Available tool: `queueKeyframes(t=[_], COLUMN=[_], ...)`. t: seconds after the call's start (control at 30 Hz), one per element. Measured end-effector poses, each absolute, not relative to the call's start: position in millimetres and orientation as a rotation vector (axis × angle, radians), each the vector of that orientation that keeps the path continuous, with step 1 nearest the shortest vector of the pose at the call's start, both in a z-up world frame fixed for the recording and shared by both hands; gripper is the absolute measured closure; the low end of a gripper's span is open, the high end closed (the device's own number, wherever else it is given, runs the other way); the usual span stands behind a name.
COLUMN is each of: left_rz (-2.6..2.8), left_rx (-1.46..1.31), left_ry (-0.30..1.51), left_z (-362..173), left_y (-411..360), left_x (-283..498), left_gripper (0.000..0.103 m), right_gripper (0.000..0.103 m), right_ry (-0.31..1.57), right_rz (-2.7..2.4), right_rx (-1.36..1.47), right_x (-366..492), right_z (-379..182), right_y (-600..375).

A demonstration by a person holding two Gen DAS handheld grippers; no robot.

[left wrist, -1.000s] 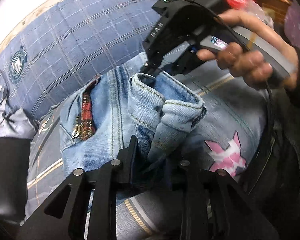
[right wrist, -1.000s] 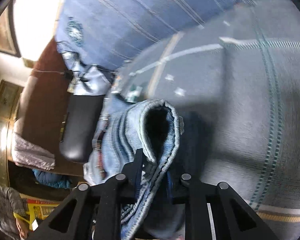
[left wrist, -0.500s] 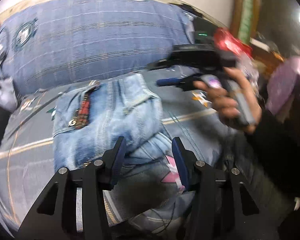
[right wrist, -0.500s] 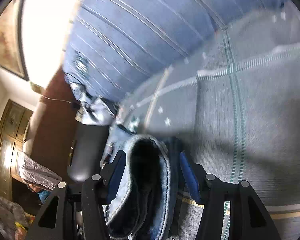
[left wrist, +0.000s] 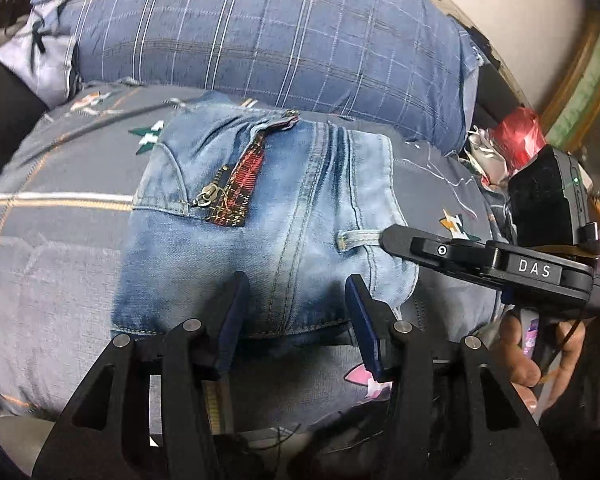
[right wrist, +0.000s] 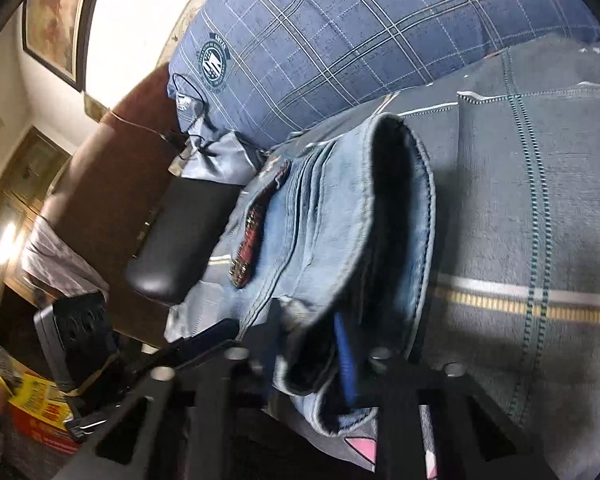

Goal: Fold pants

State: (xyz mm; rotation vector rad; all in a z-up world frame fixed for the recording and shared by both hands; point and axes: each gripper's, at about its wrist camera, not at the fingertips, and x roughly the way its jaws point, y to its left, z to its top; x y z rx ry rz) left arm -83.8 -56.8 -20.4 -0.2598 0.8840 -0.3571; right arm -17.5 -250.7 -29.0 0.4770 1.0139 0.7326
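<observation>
The light blue jeans lie folded in a compact stack on the grey bedspread, with a zip and red plaid trim on top. My left gripper is open and empty, its jaws standing at the near edge of the stack. My right gripper comes in from the right in the left wrist view, its tip at a belt loop. In the right wrist view the jeans fill the middle, and the right gripper is open with a loose denim fold between its jaws.
A blue plaid pillow lies behind the jeans. A black padded armrest and brown furniture are at the left in the right wrist view. Red and silver clutter sits at the bed's right edge.
Both grippers have opened and let go of the jeans. The jeans have dropped flat into a folded stack. The left gripper has pulled back toward the near edge.
</observation>
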Motion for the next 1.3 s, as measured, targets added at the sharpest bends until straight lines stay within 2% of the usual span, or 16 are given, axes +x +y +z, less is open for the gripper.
queueKeyframes(t=[0.1, 0.23, 0.37, 0.43, 0.47, 0.53, 0.6, 0.77, 1.03, 1.3], left_rz=[-0.366, -0.371, -0.411, -0.393, -0.371, -0.332, -0.328, -0.303, -0.192, -0.202], left_rx=[-0.294, -0.322, -0.423, -0.508, -0.553, -0.652, -0.742, -0.798, -0.517, -0.490], left_ry=[0.909, 0.941, 0.871, 0.839, 0.836, 0.848, 0.852, 0.869, 0.790, 0.828], left_z=[-27.1, -29.3, -13.5, -9.4, -10.2, -15.6, -21.3, -26.4, -6.3, -15.2], left_y=[-53.0, -52.9, -31.1, -12.1, -2.4, 16.2, 29.6, 38.3, 8.1, 0.3], left_x=[-77.1, -73.5, -80.0, -79.3, -77.7, -73.8, -72.9, -71.2, -81.6, -73.7], left_gripper=[0.054, 0.054, 0.054, 0.054, 0.054, 0.048, 0.043, 0.043, 0.043, 0.043], right_gripper=[0.085, 0.085, 0.085, 0.081, 0.078, 0.042, 0.033, 0.031, 0.032, 0.032], right_ry=[1.021, 1.111, 1.064, 1.024, 1.011, 0.975, 0.917, 0.918, 0.807, 0.831], right_rz=[0.658, 0.543, 0.585, 0.632, 0.648, 0.667, 0.638, 0.589, 0.458, 0.445], right_rx=[0.415, 0.343, 0.409, 0.456, 0.472, 0.505, 0.525, 0.512, 0.364, 0.301], right_x=[-26.6, -19.8, -21.0, -24.1, -25.4, -29.5, -34.6, -36.1, -49.1, -53.1], right_z=[-29.5, -60.1, -47.5, -37.8, -34.9, -29.0, -24.5, -27.5, -7.5, -10.9], right_y=[-252.7, -241.7, -250.2, -257.6, -259.4, -264.4, -267.5, -268.1, -267.9, -263.9])
